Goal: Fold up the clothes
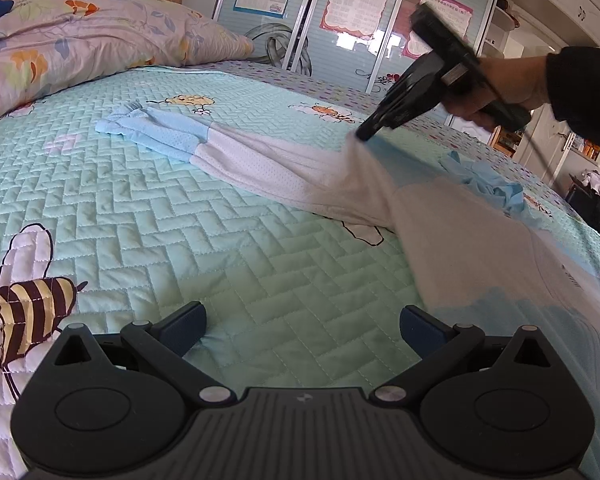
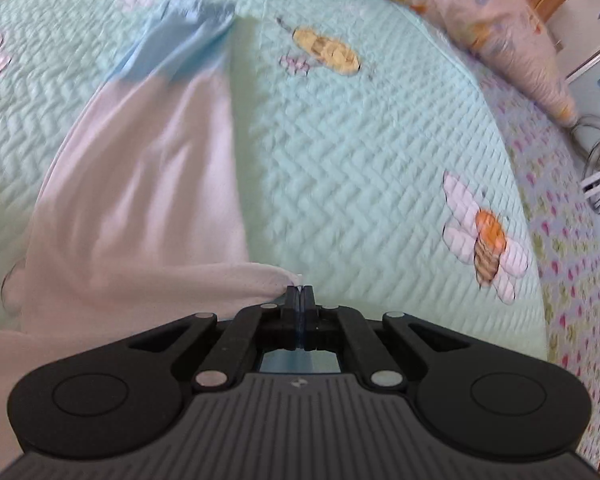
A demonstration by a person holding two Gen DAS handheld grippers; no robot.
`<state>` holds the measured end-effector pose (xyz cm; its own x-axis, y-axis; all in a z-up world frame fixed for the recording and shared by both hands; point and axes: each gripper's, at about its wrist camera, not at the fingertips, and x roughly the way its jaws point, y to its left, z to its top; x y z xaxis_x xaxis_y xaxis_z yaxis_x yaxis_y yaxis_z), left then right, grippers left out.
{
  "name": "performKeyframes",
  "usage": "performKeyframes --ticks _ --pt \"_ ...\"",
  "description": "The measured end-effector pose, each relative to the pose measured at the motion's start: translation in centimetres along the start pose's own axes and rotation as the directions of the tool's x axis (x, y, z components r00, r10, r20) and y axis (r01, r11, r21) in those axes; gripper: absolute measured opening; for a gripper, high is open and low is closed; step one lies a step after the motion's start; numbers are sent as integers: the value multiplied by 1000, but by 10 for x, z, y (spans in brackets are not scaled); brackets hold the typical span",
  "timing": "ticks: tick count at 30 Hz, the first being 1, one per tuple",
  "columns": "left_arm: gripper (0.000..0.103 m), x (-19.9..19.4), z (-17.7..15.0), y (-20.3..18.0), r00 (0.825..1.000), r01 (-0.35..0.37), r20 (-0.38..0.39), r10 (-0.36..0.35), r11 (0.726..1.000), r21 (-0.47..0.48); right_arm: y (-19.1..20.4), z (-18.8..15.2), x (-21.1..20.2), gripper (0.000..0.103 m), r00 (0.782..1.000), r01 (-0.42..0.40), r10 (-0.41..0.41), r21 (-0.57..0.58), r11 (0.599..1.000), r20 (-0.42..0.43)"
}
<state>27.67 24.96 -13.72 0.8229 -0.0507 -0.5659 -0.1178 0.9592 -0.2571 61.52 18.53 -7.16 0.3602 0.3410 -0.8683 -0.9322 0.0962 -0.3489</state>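
While left gripper (image 1: 302, 330) gapes, right gripper (image 2: 299, 292) pinches garment (image 1: 284, 160) (white, blue-cuffed).

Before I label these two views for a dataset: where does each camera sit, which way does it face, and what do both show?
Left wrist: sits on the left gripper, jaws open over the quilt, facing across the bed to the pillow and wardrobe doors; the person's right hand shows.
Right wrist: sits on the right gripper, looking steeply down at the quilt, its jaws shut on the garment's edge; no hand shows.
Shared: the white and blue garment, the right gripper, the bee-patterned quilt and the pillow.
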Motion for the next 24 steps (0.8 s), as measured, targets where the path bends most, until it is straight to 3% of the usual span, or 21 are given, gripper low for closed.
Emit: performKeyframes --ticks 3,6,8,10,14,17,20,22,24 --pt "102 0 0 2 1000 8 2 -8 1000 -10 12 -7 21 2 997 38 -40 -32 999 -67" --pt "102 0 0 4 1000 16 4 -16 1000 -19 13 -18 14 15 996 70 -69 8 998 -61" --pt "102 0 0 4 1000 16 3 -16 1000 -19 8 -24 -8 62 994 113 -113 90 989 -4" --pt "102 1 0 3 1000 14 3 -14 1000 -16 5 -33 -37 81 986 135 -150 191 972 68" --pt "102 2 -1 2 1000 11 4 -11 1000 -12 10 -53 -79 81 969 103 -189 435 895 160" --pt "102 1 -1 6 1000 23 10 -23 999 -26 29 -73 -98 81 956 53 -218 613 789 197" --pt "102 1 -1 9 999 37 19 -36 998 -43 55 -111 -122 81 939 95 -305 738 668 156" --pt "102 1 -1 8 999 36 22 -35 998 -44 64 -158 -143 81 915 103 -383 845 525 127" --pt "102 1 -2 7 999 30 24 -29 999 -39 70 -222 -170 81 888 88 -453 940 328 75"
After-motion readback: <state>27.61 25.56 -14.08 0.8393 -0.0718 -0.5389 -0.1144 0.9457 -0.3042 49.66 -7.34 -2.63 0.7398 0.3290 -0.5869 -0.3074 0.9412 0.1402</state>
